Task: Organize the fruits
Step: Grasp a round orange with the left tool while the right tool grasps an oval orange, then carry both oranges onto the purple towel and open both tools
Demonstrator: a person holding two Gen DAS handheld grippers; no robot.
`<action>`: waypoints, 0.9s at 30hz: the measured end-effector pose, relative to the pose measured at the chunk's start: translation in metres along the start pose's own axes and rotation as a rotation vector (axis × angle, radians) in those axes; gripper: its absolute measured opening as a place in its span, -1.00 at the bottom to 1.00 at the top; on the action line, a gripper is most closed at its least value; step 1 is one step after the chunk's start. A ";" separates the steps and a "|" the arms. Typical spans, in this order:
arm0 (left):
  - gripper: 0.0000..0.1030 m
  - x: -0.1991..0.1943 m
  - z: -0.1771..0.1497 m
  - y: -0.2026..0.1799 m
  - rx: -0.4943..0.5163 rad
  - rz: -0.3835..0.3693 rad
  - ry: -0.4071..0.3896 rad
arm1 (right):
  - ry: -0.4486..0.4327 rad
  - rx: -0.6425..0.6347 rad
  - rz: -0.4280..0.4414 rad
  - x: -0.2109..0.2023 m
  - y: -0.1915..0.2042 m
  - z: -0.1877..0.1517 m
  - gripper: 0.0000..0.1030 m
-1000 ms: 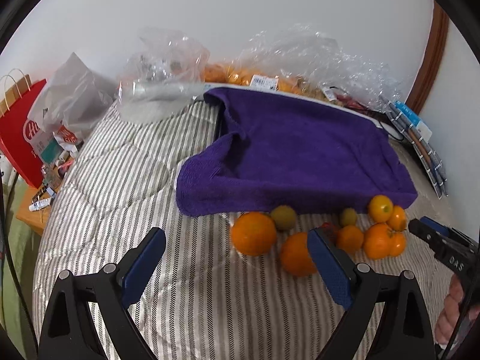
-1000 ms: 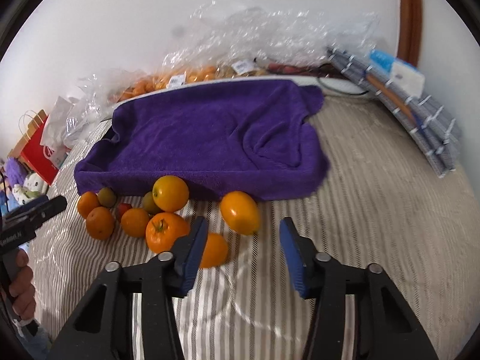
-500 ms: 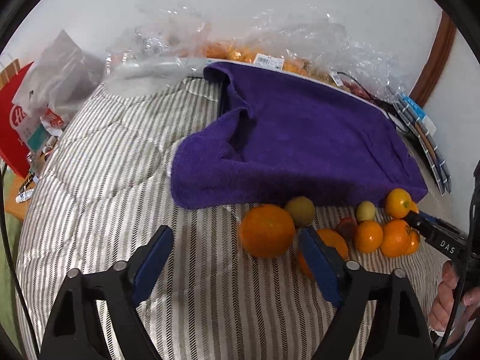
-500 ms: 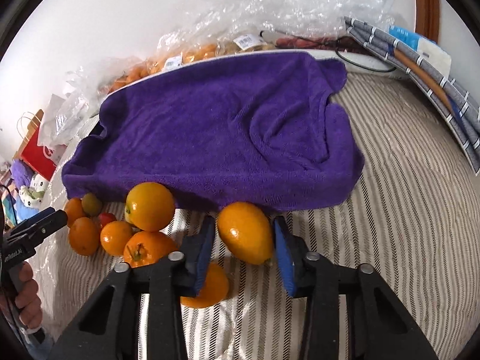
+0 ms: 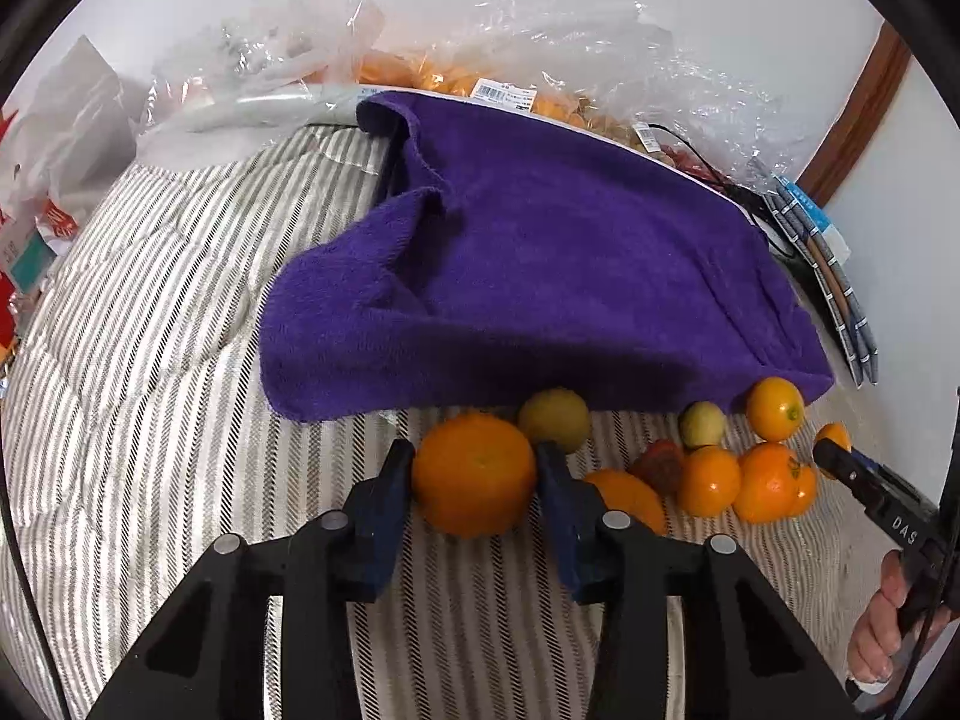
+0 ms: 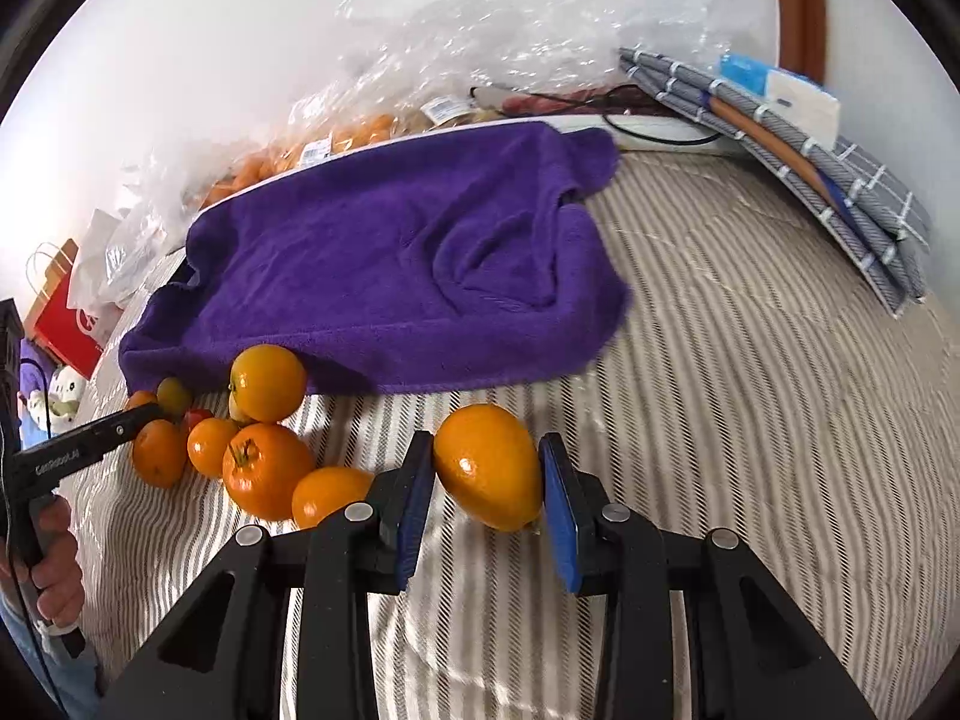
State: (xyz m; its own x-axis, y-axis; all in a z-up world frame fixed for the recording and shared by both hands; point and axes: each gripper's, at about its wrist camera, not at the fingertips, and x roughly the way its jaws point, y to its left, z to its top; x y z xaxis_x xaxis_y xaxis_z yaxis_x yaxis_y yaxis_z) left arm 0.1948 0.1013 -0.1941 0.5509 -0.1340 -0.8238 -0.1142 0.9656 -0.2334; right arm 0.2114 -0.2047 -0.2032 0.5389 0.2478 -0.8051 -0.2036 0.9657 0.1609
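In the left wrist view, my left gripper (image 5: 474, 480) is shut on a large round orange (image 5: 474, 483) on the striped bedcover. A greenish fruit (image 5: 555, 420) sits just behind it. More oranges (image 5: 768, 483) and a small red fruit (image 5: 660, 462) lie to the right, in front of a purple towel (image 5: 540, 276). In the right wrist view, my right gripper (image 6: 486, 480) is shut on an oval orange fruit (image 6: 489, 474), held slightly above the cover. A cluster of oranges (image 6: 264, 468) lies to its left. The towel also shows in the right wrist view (image 6: 390, 276).
Clear plastic bags of fruit (image 5: 456, 78) line the wall behind the towel. A folded grey checked cloth (image 6: 798, 150) lies at the far right. A red paper bag (image 6: 60, 312) stands off the bed's left side. A black cable (image 6: 660, 120) runs behind the towel.
My left gripper moved forward and closed on the large orange. My right gripper closed on the oval orange fruit and lifted it a little, away from the towel's edge.
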 end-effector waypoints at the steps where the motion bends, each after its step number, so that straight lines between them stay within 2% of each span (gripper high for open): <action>1: -0.25 -0.001 -0.001 0.000 -0.004 -0.003 0.001 | -0.001 0.000 -0.005 -0.003 -0.001 -0.001 -0.31; 6: -0.25 -0.012 -0.003 0.002 -0.025 -0.004 -0.004 | -0.007 0.013 -0.015 -0.016 -0.002 -0.004 -0.31; 15: -0.25 -0.051 0.007 -0.005 -0.016 -0.001 -0.060 | -0.058 -0.002 -0.038 -0.048 0.007 0.008 -0.31; 23: -0.25 -0.081 0.043 -0.024 0.018 0.007 -0.126 | -0.118 -0.011 -0.056 -0.068 0.009 0.041 -0.32; 27: -0.25 -0.081 0.063 -0.033 0.019 -0.004 -0.140 | -0.154 -0.016 -0.062 -0.074 0.009 0.063 -0.31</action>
State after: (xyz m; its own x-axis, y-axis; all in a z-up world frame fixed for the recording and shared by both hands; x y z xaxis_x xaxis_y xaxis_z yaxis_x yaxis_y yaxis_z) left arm 0.2057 0.0944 -0.0872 0.6611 -0.1069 -0.7427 -0.0970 0.9693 -0.2258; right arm 0.2212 -0.2095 -0.1065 0.6697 0.1977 -0.7159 -0.1785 0.9785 0.1032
